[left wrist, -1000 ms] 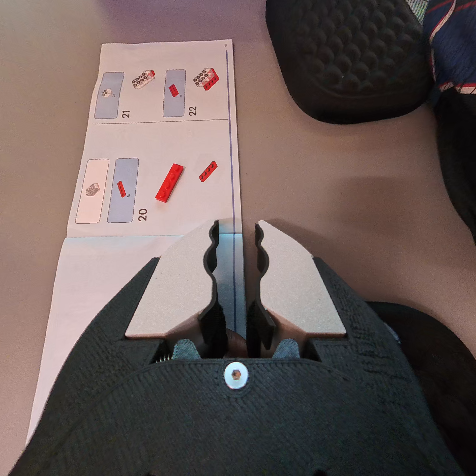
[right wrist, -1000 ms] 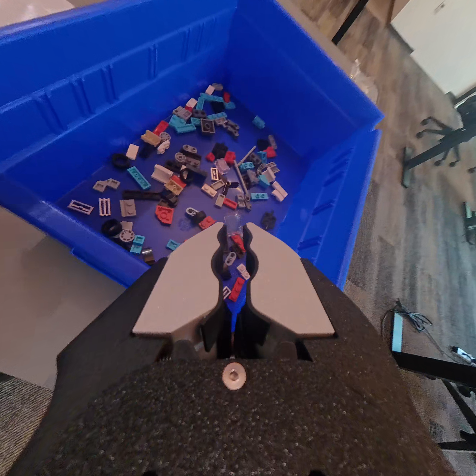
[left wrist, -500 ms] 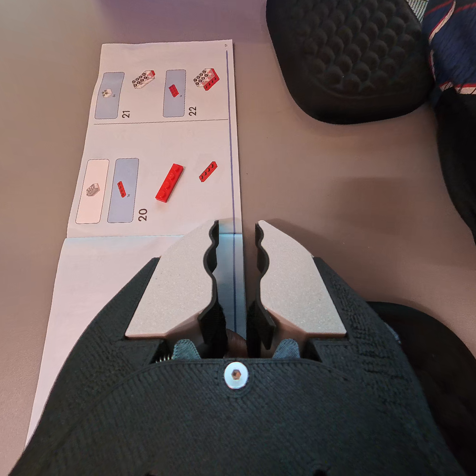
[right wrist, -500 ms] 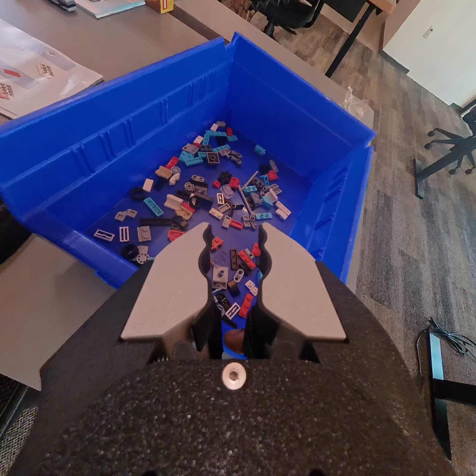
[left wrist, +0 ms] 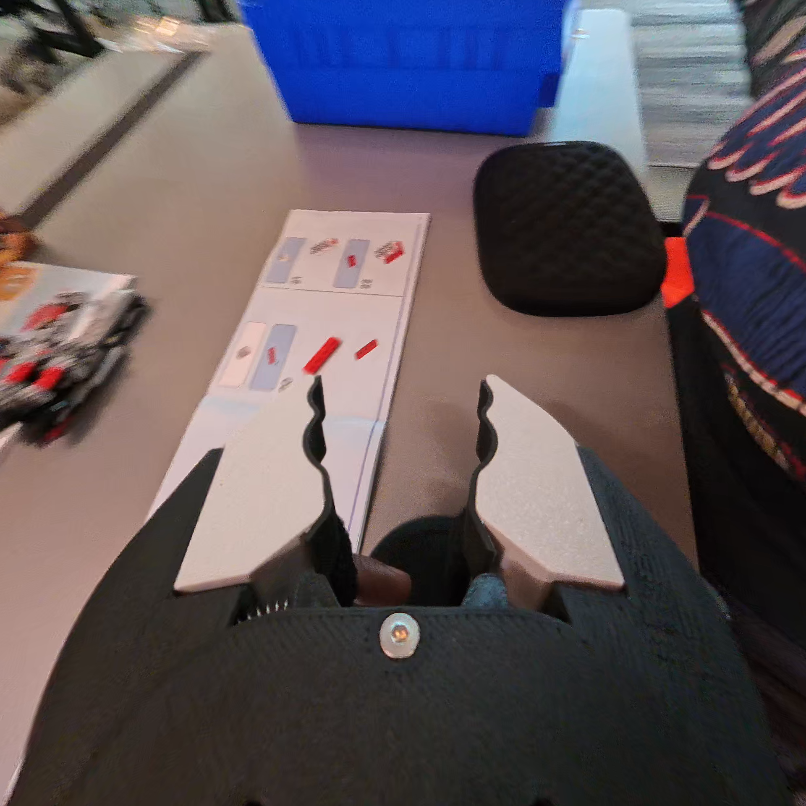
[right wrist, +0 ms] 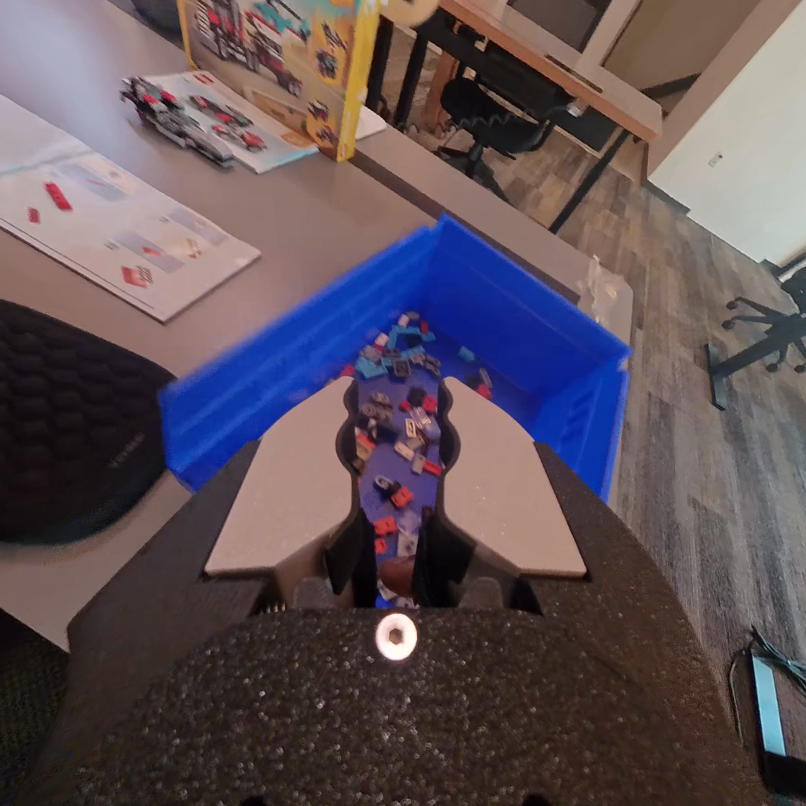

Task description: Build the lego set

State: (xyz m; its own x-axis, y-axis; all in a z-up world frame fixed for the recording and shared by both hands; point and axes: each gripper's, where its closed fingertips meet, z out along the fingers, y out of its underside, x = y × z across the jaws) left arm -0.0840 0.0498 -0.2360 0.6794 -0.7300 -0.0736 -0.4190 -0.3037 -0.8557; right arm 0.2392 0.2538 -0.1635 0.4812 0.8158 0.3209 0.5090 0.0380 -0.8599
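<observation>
Nearest the left wrist camera, the left gripper [left wrist: 399, 384] hangs above the grey table [left wrist: 183, 183] with its jaws spread wide and nothing between them. Under its left finger lies the open instruction booklet [left wrist: 349, 301], and a loose red plate [left wrist: 322, 355] rests on the page just beyond that fingertip. To the right sits a black textured pad [left wrist: 562, 227]; farther left, blurred, a partly built grey, black and red lego model [left wrist: 56, 353] stands on another printed sheet. At the far edge is the blue bin [left wrist: 405, 65].

From the right wrist camera, the right gripper [right wrist: 397, 384] is held above that blue bin [right wrist: 501, 296], jaws released and empty. Loose lego pieces [right wrist: 392, 418] in red, teal, grey, black and white litter the bin floor, seen through the gap between the fingers. Left of the bin are the pad [right wrist: 65, 418] and the booklet [right wrist: 117, 227] with the red plate [right wrist: 58, 196] on it. Farther back stand the model [right wrist: 174, 113] and the yellow-edged lego box [right wrist: 279, 65], with an office chair [right wrist: 493, 117] beyond the table.
</observation>
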